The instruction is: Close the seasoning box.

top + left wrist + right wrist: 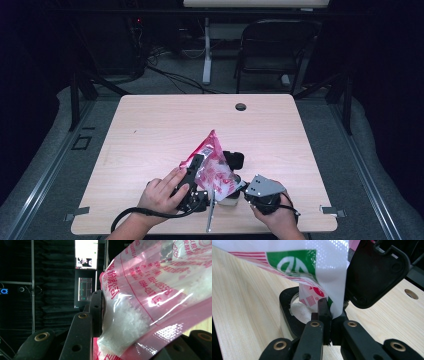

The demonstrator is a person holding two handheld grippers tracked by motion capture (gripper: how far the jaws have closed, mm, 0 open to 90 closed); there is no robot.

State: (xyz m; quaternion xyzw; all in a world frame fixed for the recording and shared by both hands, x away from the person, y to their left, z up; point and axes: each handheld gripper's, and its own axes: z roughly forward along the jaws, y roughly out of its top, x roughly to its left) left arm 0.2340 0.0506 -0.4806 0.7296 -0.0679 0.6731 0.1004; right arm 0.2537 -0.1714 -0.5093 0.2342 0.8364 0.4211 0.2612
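A: How do the tools stand?

B: The left tool [192,175] is partly spread, clamping the pink bag [214,167] of white crystals across its belly, above the counter [150,130]. The right tool [329,322] is pinched tight on the bag's lower edge, over a clear jar [287,312] with a black rim.

A: Any writing?

B: Red Chinese print and digits too skewed to read; a green panel with a white logo.

The bag [212,167] hangs tilted over the jar [295,312] on the table [150,135], lid [234,160] just behind it.
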